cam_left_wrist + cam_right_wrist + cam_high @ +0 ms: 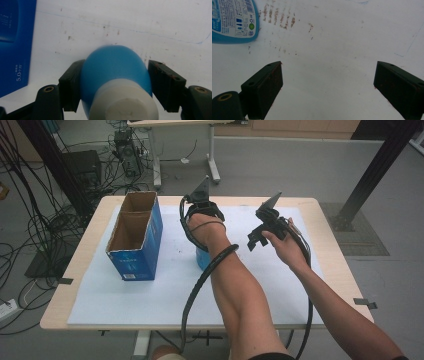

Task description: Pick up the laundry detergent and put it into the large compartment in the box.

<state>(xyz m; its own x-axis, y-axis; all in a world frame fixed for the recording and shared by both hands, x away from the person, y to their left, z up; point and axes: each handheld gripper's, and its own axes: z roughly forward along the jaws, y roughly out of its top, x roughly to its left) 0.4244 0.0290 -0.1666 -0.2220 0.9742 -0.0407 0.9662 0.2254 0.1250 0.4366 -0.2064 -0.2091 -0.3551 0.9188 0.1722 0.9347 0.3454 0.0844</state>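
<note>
The left claw [113, 82] clamps the blue plastic bottle with a white cap [115, 75], upright, cap facing its camera; the right claw [328, 85] gapes wide, empty.

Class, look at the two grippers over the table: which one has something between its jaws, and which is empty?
The left gripper has a blue bottle with a white cap between its jaws. The right gripper stands wide open over the bare white mat.

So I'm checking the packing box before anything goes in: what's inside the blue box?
The blue box stands open-topped, split into two compartments. Only bare brown cardboard walls show inside; the bottoms are hidden by the walls, so I cannot tell whether anything lies there.
</note>
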